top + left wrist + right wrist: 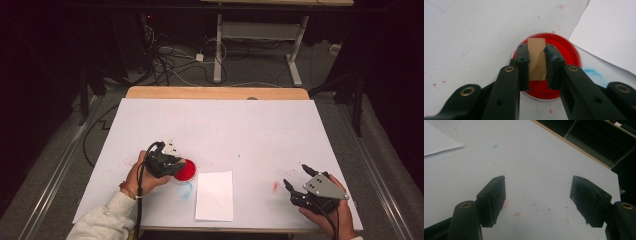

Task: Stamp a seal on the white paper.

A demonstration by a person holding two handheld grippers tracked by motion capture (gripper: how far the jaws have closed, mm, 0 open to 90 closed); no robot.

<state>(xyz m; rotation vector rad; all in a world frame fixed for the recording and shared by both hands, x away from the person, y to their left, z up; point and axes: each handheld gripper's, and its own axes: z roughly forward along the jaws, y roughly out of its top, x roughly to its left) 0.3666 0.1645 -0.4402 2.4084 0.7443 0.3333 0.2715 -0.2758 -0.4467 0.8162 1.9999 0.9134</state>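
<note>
Over red dish (564, 50), wooden block (536, 58) lengthwise along left tool (537, 53)

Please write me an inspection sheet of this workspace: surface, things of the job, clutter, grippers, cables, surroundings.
Surface: white table cover, with red specks and a blue smear.
Job's things: tan wooden block held over a round dish of red paint; white paper sheet beside the dish.
Clutter: nothing seen.
Grippers: left gripper shut on the block; right gripper open, nothing between its jaws, above the table.
Cables: one trails from the left gripper along the sleeve; loose cables on the floor beyond the table.
Surroundings: dark room, white desk frame behind.
</note>
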